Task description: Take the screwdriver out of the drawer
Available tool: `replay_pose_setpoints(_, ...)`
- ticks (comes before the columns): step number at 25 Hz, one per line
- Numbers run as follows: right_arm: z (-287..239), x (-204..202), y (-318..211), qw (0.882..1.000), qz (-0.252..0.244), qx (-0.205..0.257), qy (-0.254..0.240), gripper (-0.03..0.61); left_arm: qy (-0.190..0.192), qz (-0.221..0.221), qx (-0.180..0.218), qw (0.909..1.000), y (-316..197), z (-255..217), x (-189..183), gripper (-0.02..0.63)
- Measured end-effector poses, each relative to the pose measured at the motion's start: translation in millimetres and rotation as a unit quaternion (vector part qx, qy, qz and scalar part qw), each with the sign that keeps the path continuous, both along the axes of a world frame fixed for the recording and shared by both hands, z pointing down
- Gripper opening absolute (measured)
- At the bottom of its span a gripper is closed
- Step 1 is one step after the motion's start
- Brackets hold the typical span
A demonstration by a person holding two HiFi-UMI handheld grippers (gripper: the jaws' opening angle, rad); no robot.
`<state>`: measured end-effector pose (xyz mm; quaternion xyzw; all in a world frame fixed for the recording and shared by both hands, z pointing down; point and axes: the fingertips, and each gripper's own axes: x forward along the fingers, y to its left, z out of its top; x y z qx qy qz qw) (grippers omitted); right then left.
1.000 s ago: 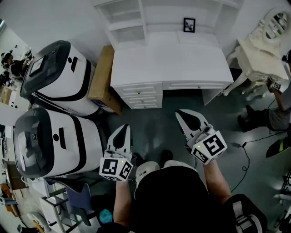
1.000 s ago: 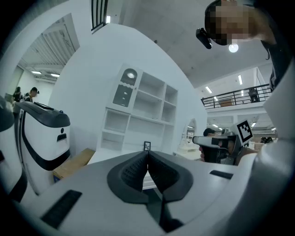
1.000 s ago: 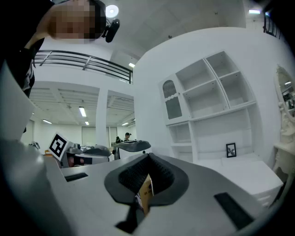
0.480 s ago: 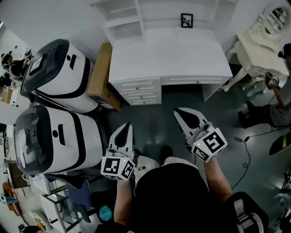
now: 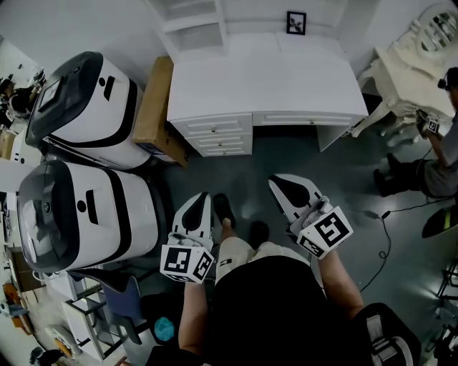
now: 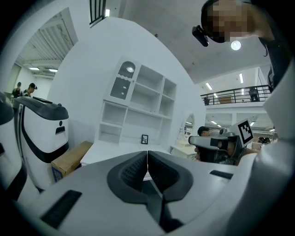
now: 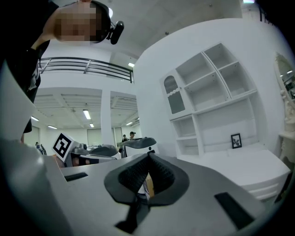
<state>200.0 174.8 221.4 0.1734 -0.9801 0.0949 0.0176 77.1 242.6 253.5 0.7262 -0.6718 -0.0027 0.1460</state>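
The white desk (image 5: 265, 78) stands ahead with its stack of small drawers (image 5: 215, 136) and its wide drawer (image 5: 304, 118) all closed. No screwdriver shows in any view. My left gripper (image 5: 203, 195) hangs over the grey floor short of the desk, shut and empty. My right gripper (image 5: 273, 181) is beside it, also shut with nothing held. In the left gripper view the left gripper (image 6: 147, 151) has its dark pads pressed together, pointing at the desk (image 6: 115, 154). In the right gripper view the right gripper (image 7: 148, 154) is likewise shut, with the desk (image 7: 249, 163) at the right.
Two big white-and-black machines (image 5: 86, 107) (image 5: 79, 214) stand at the left, with a cardboard box (image 5: 154, 107) against the desk's side. A shelf unit (image 5: 236, 21) with a small picture frame (image 5: 296, 22) tops the desk. A white chair (image 5: 408, 71), a person (image 5: 440, 157) and a floor cable (image 5: 386, 229) are at the right.
Both grippers have sunk a little while staying shut. A shoe has stepped forward between them, and the desk sits slightly higher in the head view.
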Motion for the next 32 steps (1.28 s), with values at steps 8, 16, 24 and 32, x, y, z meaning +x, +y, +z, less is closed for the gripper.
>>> replay_pose_setpoints(8,14.9,-22.2,-21.2,0.999,0.019,-0.025,0.005,0.018,0.005,0.008,-0.026,0.9996,-17.4,22.3,-25.5,0.025)
replay_pose_setpoints(16,14.7,-61.7,-69.5,0.999,0.031,-0.026,0.018,0.018,-0.003,0.030,-0.043,0.9986,-67.6,35.4,-62.7,0.025)
replay_pose_setpoints(24,18.5,-101.9,-113.8,0.998,0.045,-0.022,0.033,0.018,0.005,0.065,-0.057,0.9962,-120.3,54.9,-93.4,0.025)
replay_pose_setpoints(32,30.7,-133.8,-134.4,0.996,0.067,-0.030,0.050,0.018,0.011,0.107,-0.069,0.9918,-155.8,73.0,-115.3,0.025)
